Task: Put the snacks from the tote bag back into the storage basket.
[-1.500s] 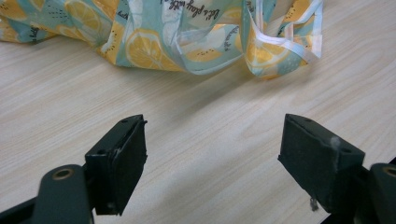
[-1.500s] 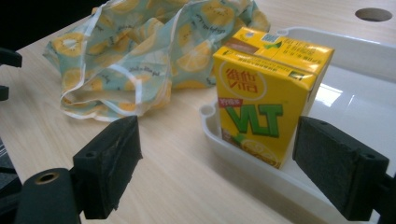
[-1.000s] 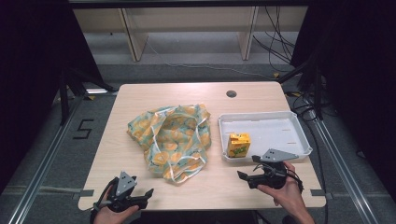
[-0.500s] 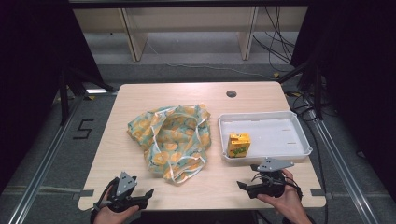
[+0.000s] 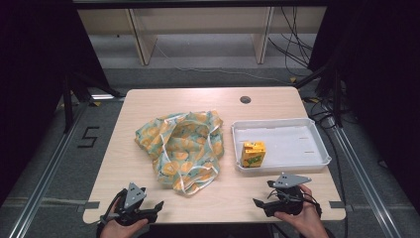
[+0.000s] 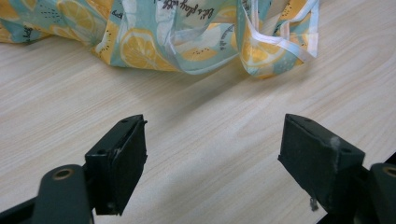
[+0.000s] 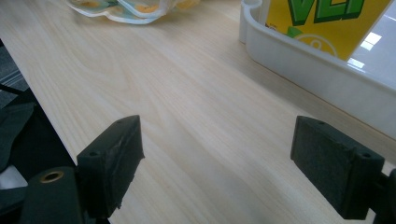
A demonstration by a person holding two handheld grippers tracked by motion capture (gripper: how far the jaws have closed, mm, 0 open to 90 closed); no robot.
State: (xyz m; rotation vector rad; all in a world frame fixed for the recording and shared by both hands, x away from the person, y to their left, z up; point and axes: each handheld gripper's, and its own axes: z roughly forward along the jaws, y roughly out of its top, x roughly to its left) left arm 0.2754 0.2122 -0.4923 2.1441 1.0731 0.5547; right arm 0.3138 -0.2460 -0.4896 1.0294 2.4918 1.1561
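Observation:
A lemon-print cloth bag [image 5: 183, 148] lies crumpled in the middle of the wooden table [image 5: 148, 106]; the left gripper view shows its white handles and near edge [image 6: 154, 32]. To its right stands a white tray [image 5: 292, 141] with a yellow juice carton [image 5: 253, 153] upright in its front left corner. My left gripper [image 5: 152, 197] rests open at the front left edge, a short way from the bag. My right gripper [image 5: 262, 193] is open at the front right, just in front of the tray wall [image 7: 317, 70] and the carton [image 7: 322, 18]. Neither holds anything.
A round cable hole [image 5: 245, 99] sits near the table's back edge. Wooden shelf legs and loose cables stand on the floor behind the table. A "5" mark [image 5: 89, 136] is on the floor to the left. Bare tabletop lies between my two grippers.
My right gripper has drawn back from the tray toward the table's front edge. The left gripper, bag, tray and carton have not moved.

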